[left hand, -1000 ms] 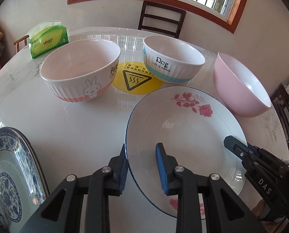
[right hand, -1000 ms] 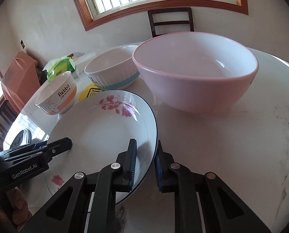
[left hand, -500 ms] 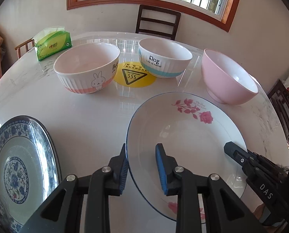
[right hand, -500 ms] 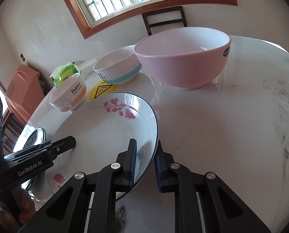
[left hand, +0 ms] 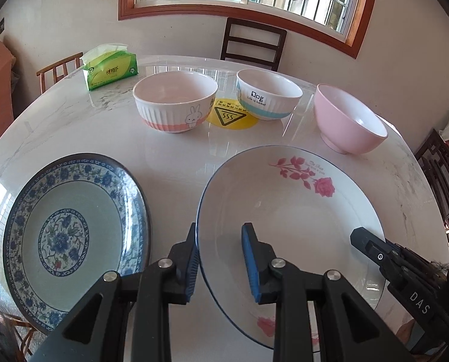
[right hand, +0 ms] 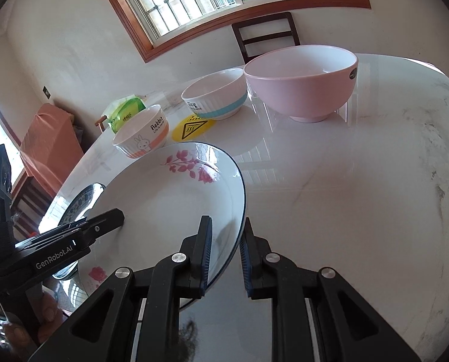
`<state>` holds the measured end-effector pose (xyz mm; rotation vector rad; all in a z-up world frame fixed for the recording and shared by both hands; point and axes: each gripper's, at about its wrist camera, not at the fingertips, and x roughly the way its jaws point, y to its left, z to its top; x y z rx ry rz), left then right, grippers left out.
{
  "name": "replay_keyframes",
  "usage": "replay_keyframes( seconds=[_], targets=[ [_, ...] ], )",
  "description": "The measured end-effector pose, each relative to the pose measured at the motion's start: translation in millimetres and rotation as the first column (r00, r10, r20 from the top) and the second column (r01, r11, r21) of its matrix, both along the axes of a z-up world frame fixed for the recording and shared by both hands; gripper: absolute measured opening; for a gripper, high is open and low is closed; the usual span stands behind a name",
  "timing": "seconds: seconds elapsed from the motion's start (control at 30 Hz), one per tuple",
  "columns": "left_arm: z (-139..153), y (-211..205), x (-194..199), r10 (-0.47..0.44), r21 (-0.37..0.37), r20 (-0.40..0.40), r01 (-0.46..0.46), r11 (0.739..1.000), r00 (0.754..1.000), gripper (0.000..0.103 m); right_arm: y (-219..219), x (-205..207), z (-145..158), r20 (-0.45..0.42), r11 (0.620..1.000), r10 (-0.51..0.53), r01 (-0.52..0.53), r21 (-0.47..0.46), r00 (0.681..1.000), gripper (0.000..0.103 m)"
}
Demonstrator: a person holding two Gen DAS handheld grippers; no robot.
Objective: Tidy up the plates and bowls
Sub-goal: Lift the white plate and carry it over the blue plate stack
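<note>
Both the left gripper and the right gripper straddle opposite rims of the rose plate, apparently gripping, jaws narrowly parted.

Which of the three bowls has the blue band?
The Dog bowl, middle of the row: the rabbit bowl has an orange band, and the pink bowl is plain.
</note>
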<state>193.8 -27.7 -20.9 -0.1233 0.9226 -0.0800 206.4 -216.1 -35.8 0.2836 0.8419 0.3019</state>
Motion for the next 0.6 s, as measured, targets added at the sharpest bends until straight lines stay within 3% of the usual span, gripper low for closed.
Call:
replay_keyframes(
  seconds=[0.6],
  targets=[
    [-6.2, 72.8, -66.7, 0.101, -0.040, -0.013, -0.102, 0.994, 0.995, 0.027, 65.0, -40.4, 1.9, -0.014, 0.992, 0.121, -0.121, -0.016, 0.993, 0.018]
  ],
)
